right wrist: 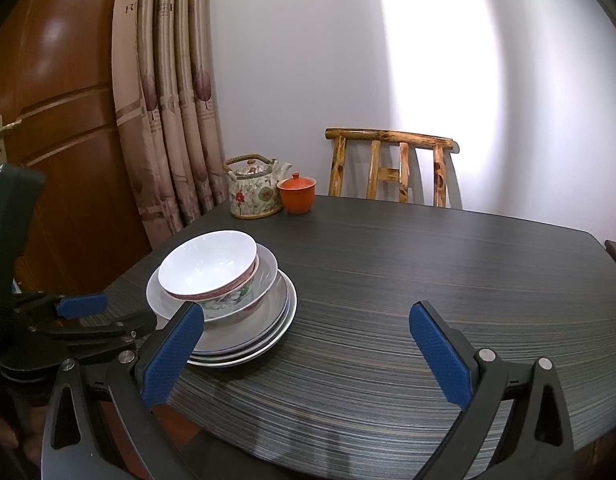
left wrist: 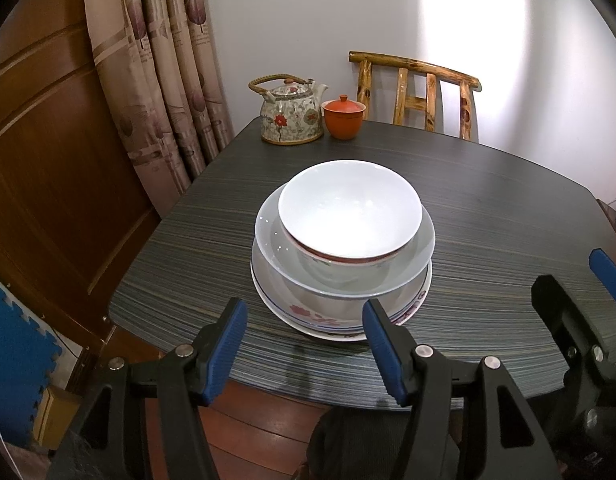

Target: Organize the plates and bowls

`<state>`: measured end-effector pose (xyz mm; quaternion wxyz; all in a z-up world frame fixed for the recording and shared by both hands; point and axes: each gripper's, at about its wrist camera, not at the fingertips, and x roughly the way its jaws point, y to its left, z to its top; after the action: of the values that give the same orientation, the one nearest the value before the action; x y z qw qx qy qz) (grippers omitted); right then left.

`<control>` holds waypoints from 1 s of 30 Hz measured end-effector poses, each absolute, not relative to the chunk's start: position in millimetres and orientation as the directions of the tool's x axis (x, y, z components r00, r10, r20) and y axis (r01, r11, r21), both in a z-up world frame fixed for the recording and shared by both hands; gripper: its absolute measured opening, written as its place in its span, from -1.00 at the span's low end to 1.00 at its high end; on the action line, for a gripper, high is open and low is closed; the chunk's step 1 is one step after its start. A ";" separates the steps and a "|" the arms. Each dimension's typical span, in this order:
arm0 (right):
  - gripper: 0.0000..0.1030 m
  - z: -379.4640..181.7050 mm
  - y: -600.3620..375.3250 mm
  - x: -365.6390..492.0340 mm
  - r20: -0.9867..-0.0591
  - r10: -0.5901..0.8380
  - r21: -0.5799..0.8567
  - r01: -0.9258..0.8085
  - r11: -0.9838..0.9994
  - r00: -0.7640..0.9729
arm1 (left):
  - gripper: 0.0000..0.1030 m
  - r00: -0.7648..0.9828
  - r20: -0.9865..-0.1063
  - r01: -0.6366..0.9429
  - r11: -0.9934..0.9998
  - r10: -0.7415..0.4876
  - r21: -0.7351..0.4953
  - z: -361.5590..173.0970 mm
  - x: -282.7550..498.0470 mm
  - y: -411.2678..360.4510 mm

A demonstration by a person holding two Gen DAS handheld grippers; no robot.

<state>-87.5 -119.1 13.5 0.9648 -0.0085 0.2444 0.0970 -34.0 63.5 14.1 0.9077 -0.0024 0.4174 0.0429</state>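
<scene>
Here, one neat pile near the left edge of the tabletop [left wrist: 508,216], a bit toward the near side. At the bottom, flat plates [left wrist: 332,326], one with a red flower and a blue ring. On those, a wide pale bowl [left wrist: 276,248]. Inside that, a small white bowl [left wrist: 350,208] with a red band under its rim, sitting a little tilted. Biggest at the bottom and smallest on top, most likely so nothing tips. Looks close to done, or fully done.

Left tongs [left wrist: 304,344] open wide, nothing between the blue pads, hanging over the near edge just in front of the pile and aimed down at it. One pad close in front of the plate rim; touching or not, cannot tell. Right tongs [right wrist: 308,352] also open and empty, over the near edge, with the pile off to their left side. Both parked clear of the dishes, perhaps to check the pile or wait.

Far back at the left corner, a flowered teapot [left wrist: 292,114] and a red lidded cup [left wrist: 343,118], side by side, well apart from the pile. Behind the far edge, a wooden chair [left wrist: 416,92].
</scene>
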 end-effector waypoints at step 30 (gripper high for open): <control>0.97 14.0 -121.9 -82.1 -0.472 0.187 0.029 -0.197 0.980 0.861 | 0.19 0.635 -0.769 -0.072 0.997 0.070 0.031 9.0 -31.2 64.4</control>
<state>-82.1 -121.9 14.0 0.9647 -0.0103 0.2436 0.0997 -31.2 64.4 9.0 0.9041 -0.0014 0.4255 0.0393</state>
